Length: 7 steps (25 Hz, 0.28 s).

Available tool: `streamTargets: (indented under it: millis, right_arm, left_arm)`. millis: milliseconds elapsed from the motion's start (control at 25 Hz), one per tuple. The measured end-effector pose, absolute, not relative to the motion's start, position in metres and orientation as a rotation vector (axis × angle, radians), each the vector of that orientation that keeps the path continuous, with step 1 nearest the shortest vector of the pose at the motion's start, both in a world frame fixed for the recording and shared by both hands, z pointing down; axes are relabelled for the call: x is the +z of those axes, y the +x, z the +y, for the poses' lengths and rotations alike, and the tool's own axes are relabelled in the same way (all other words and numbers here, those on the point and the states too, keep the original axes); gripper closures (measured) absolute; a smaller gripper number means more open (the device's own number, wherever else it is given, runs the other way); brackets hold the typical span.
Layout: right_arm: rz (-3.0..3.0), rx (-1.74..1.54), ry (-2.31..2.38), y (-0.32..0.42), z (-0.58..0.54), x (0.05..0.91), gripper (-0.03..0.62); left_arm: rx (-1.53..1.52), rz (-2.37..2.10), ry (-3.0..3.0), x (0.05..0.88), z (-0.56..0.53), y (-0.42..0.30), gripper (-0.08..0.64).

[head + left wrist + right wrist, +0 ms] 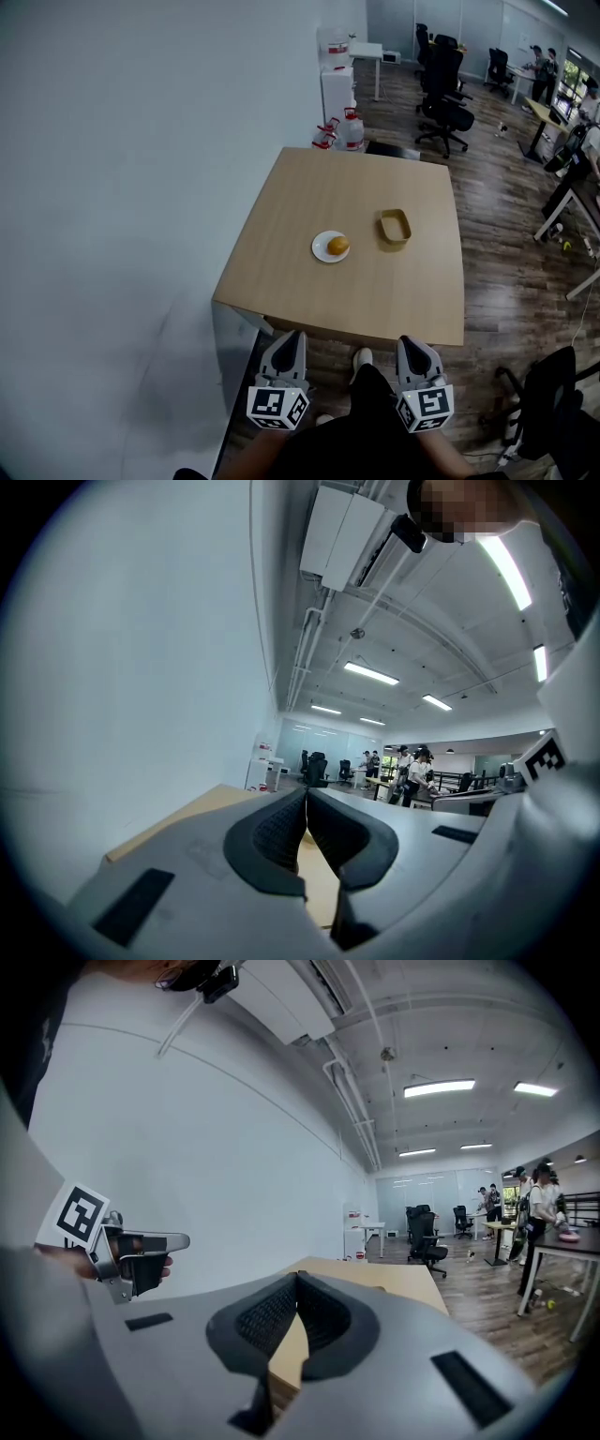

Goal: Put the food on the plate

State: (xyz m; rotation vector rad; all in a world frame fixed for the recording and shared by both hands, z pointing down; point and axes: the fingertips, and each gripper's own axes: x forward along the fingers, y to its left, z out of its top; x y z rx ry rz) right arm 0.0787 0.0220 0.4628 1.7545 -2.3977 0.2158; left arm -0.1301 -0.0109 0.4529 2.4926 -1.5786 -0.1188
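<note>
Head view: the food sits on the plate mid-table, a tray near it. The left gripper and right gripper hang by the near edge.

Left gripper view: jaws pressed together, empty.

Right gripper view: jaws together, nothing between.

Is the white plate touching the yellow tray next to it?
Apart. The head view shows a strip of bare table between the plate and the tray.
</note>
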Motion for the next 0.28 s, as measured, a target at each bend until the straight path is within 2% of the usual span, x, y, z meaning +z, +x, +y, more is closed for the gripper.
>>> streamTargets:
  millis: [280]
  right_arm:
    - [-2.399, 0.214, 1.775, 0.097, 0.025, 0.459, 0.532]
  left_arm:
    - [-0.096, -1.543, 2.53, 0.448, -0.006, -0.103, 0.543]
